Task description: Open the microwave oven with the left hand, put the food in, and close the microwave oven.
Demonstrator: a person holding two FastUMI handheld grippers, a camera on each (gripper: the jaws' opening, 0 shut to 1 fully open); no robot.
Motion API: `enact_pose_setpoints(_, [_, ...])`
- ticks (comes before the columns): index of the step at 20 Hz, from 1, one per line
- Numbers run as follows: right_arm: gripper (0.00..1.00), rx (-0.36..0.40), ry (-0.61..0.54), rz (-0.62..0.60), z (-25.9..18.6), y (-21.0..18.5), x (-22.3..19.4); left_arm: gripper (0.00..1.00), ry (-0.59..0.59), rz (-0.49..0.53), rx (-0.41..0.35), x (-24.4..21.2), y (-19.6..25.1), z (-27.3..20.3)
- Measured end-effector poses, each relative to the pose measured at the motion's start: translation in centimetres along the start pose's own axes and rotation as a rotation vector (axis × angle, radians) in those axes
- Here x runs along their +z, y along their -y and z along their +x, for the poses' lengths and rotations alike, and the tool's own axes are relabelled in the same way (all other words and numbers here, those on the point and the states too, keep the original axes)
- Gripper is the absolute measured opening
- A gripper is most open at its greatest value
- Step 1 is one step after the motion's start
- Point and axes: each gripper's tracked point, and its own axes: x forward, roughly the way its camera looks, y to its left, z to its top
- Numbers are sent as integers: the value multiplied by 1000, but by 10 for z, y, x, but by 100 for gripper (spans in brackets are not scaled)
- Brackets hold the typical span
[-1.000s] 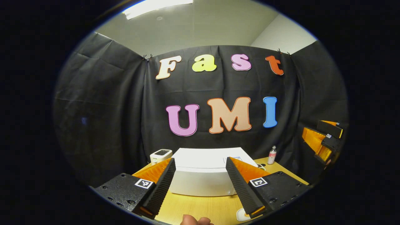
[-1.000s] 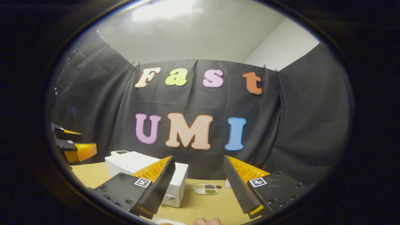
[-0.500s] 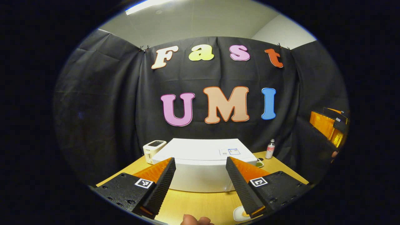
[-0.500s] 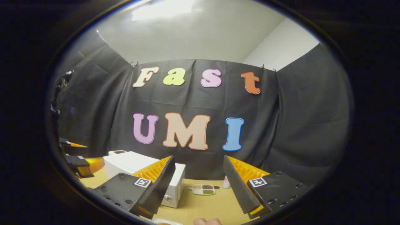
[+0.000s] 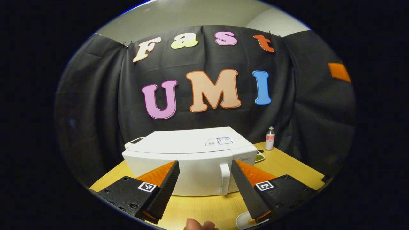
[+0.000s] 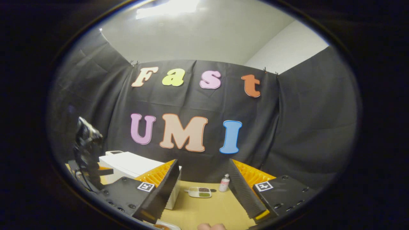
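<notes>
Left hand-held gripper point(image 5: 204, 188) gapes before the shut microwave point(image 5: 188, 159) (handle point(image 5: 225, 179) between its fingers); food tray point(image 6: 199, 192) lies apart.

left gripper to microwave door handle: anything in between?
Nothing. In the left gripper view the open left gripper faces the microwave, whose handle shows between the fingers; bare tabletop lies before it.

white microwave oven point(image 5: 191, 159) shut; food tray point(image 6: 199, 192) beside it.

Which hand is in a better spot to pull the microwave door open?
Left. The left gripper faces the closed microwave, jaws open, with the door handle between them. The right gripper points past its side.
</notes>
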Motion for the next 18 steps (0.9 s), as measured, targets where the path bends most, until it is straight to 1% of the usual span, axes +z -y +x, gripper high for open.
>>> enact_pose_setpoints(1, [97, -4, -5, -5, -1, 2, -1, 96, -21, 15, -12, -12, 7, 9])
enact_pose_setpoints(4, [96, -20, -11, -28, -6, 10, 0, 97, -85, 11, -40, -46, 26, 31])
enact_pose_setpoints(9, [96, -70, -31, -54, -18, 31, -4, 97, -204, 11, -64, -92, 40, 56])
enact_pose_setpoints(13, [96, -94, -54, -73, -22, 42, -8, 97, -243, 11, -61, -110, 42, 70])
enact_pose_setpoints(15, [96, -98, -73, -71, -23, 46, -13, 98, -236, 3, -65, -111, 43, 73])
enact_pose_setpoints(18, [96, -113, -77, -55, -23, 53, -12, 96, -231, 18, -81, -109, 49, 80])
